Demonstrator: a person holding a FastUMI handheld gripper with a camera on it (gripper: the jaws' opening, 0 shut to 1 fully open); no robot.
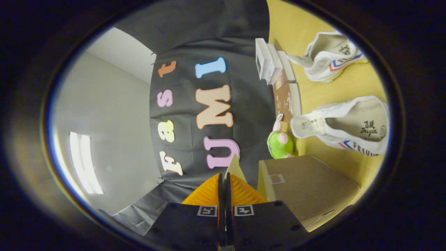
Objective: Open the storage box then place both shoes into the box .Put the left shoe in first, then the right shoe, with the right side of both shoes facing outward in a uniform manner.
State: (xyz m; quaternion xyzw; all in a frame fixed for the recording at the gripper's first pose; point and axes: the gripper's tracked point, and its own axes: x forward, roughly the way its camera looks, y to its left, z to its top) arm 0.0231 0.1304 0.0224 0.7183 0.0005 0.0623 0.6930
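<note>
Cardboard flap [235,167] sits pinched between the fingers of the gripper [224,181], which are closed nearly together on it, likely to swing the storage box [306,188] open. Both shoes [352,127] [329,57] wait on the yellow table [345,87] beyond the box, laid on their sides.

Tool [224,181] pinching box flap [235,168]
</note>
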